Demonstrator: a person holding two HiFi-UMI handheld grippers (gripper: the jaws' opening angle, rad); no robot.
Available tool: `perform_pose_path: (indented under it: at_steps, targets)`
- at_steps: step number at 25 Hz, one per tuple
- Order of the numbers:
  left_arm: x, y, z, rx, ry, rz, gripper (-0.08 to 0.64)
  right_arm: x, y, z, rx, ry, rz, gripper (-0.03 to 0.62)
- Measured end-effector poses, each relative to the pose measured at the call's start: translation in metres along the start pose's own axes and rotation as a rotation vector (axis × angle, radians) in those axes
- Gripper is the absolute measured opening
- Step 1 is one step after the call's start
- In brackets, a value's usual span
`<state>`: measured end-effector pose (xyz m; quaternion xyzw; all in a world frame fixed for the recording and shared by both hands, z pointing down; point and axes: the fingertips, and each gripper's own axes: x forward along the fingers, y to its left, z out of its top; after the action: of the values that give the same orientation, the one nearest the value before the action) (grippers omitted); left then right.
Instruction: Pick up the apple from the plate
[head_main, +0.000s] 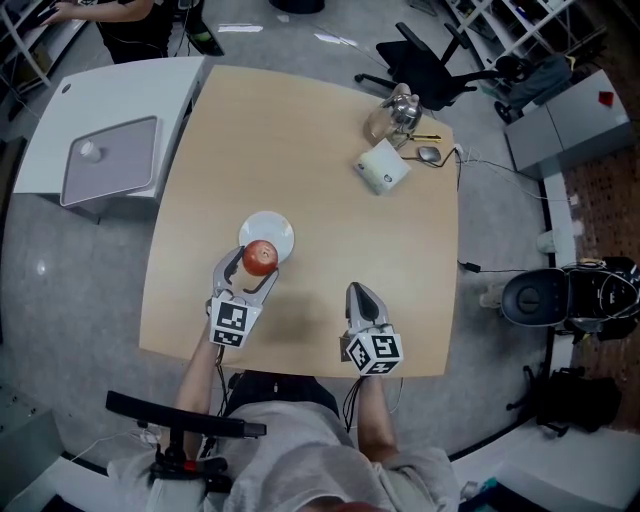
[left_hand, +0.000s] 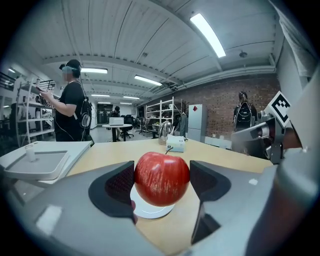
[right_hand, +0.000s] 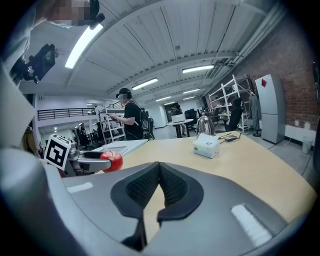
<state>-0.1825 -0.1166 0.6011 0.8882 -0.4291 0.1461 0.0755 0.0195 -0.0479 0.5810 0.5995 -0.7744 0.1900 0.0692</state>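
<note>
A red apple (head_main: 261, 257) is clamped between the pads of my left gripper (head_main: 252, 263), lifted above the small white plate (head_main: 276, 230) on the tan table. In the left gripper view the apple (left_hand: 161, 178) fills the gap between both dark pads, and the plate (left_hand: 150, 210) shows beneath and behind it. My right gripper (head_main: 363, 296) hovers to the right of the plate with its jaws pressed together and nothing in them. From the right gripper view the apple (right_hand: 114, 161) appears at the left in the other gripper.
A white box (head_main: 382, 166) with a cable, a metal kettle (head_main: 398, 108) and a mouse (head_main: 429, 154) sit at the table's far right corner. A white side table (head_main: 110, 120) with a grey tray stands at the left. A person (left_hand: 71, 102) stands beyond it.
</note>
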Motion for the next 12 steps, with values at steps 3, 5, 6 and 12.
perform_pose_path:
  at_steps: [3,5,6,12]
  targets:
    - [-0.01,-0.006,0.009,0.01,-0.016,-0.005,0.367,-0.011,0.001,0.001,-0.002,-0.003,-0.008,0.006]
    - [-0.026,-0.013,0.019,0.02,-0.024,-0.005,0.367,-0.025,0.008,0.003,-0.002,-0.005,-0.011,0.006]
    - [-0.038,-0.018,0.025,0.024,-0.027,-0.005,0.367,-0.036,0.014,0.007,-0.002,-0.007,-0.011,0.006]
    - [-0.062,-0.03,0.038,0.027,-0.045,-0.009,0.367,-0.066,0.019,0.011,0.005,-0.024,-0.037,0.006]
